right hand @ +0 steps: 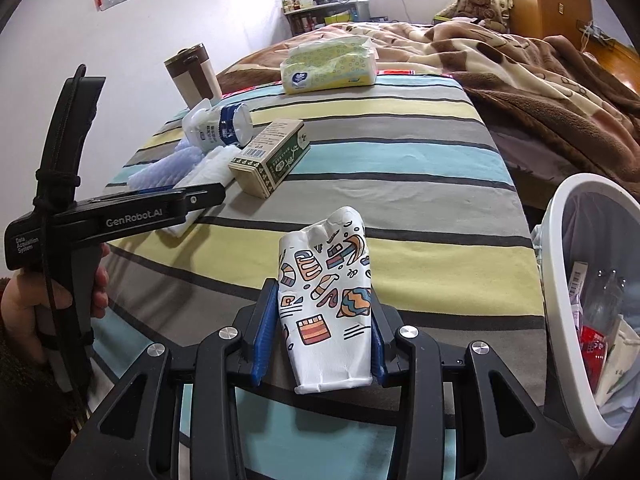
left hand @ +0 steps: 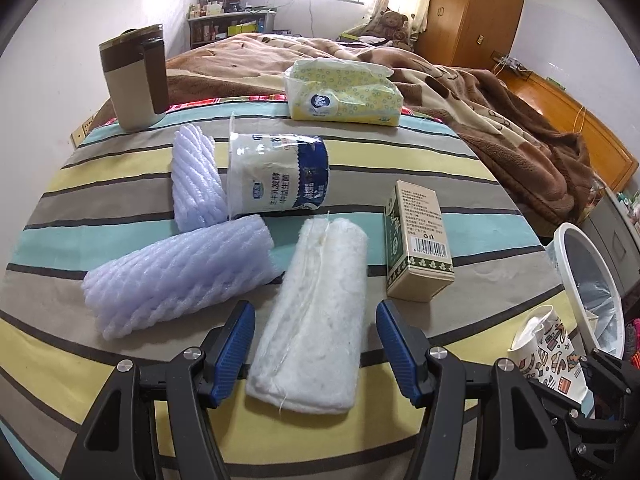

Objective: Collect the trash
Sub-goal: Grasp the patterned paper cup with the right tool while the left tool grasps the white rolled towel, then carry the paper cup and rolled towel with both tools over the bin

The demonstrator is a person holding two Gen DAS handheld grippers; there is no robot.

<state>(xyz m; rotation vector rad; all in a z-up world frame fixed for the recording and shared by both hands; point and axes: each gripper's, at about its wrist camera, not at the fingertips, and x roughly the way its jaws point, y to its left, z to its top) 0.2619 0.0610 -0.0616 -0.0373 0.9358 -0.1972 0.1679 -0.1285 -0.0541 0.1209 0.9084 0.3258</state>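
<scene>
White, crumpled paper cup printed with coloured doodles [right hand: 326, 304] sits pinched between the blue pads of the right tongs [right hand: 320, 320], lifted over the striped bedsheet [right hand: 400, 152] and not yet over the white-rimmed waste bin with its clear liner [right hand: 560, 280] at the bed's right edge. That bin already holds several scraps, among them something red and a barcoded wrapper, so part of the collecting looks done.

Much is left on the bed. The left tongs [left hand: 316, 344] stand spread, one pad on each side of a white fluffy roll of wadding [left hand: 316, 312] without pressing it. Beyond lie two pale lilac foam-net sleeves [left hand: 180, 276], a tipped white-and-blue yoghurt tub [left hand: 276, 172] and a cream-and-green cardboard carton [left hand: 418, 244] resting on its side.

A brown-and-beige lidded mug [left hand: 136, 80] and a yellow soft pack of tissues [left hand: 344, 94] stand farther back; I judge these to be keepers, not rubbish.

By my reading the job is somewhere near its middle: one piece in hand, five or so waiting.
</scene>
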